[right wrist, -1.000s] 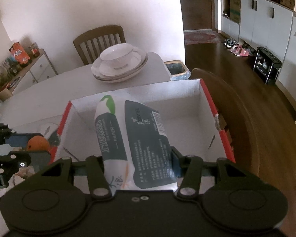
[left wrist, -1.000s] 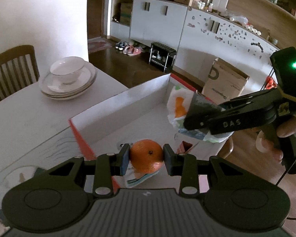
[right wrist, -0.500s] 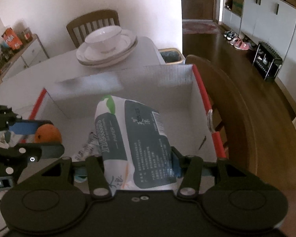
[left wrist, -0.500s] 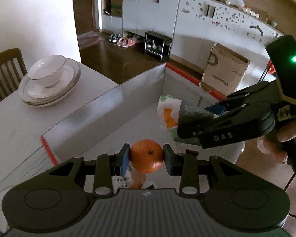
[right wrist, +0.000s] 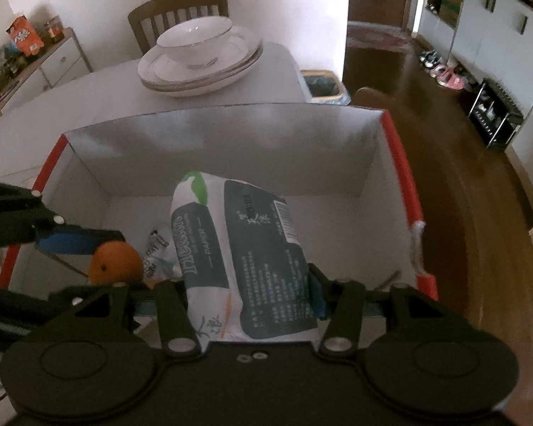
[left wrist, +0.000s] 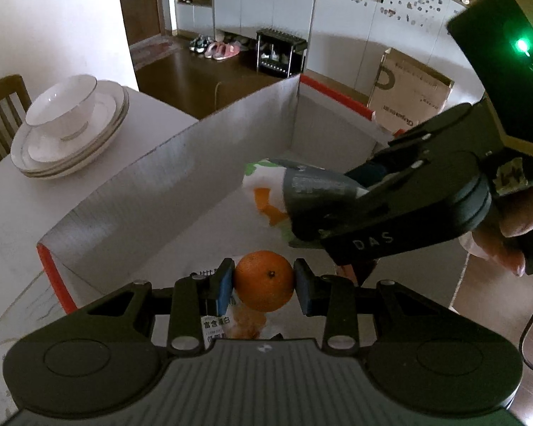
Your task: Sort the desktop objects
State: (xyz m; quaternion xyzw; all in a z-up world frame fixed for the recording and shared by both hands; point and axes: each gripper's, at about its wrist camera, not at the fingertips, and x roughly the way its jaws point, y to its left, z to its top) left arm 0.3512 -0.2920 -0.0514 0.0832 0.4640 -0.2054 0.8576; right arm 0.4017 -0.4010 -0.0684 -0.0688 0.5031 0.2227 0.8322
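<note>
Left wrist view: left hand-held gripper (left wrist: pixel 263 281) clamped narrow on round orange tangerine (left wrist: pixel 264 280), blue pads touching both sides, above floor of white cardboard box with red rim (left wrist: pixel 181 163). Printed wrappers (left wrist: pixel 215 326) on box floor below. Stacked white plates with bowl (left wrist: pixel 67 124) on white worktop (left wrist: pixel 7 220) beyond box.

Right wrist view: right hand-held gripper (right wrist: pixel 248 291) closed partway on soft white-and-grey tissue pack (right wrist: pixel 238 259), over box interior. Tangerine just left of pack.
</note>
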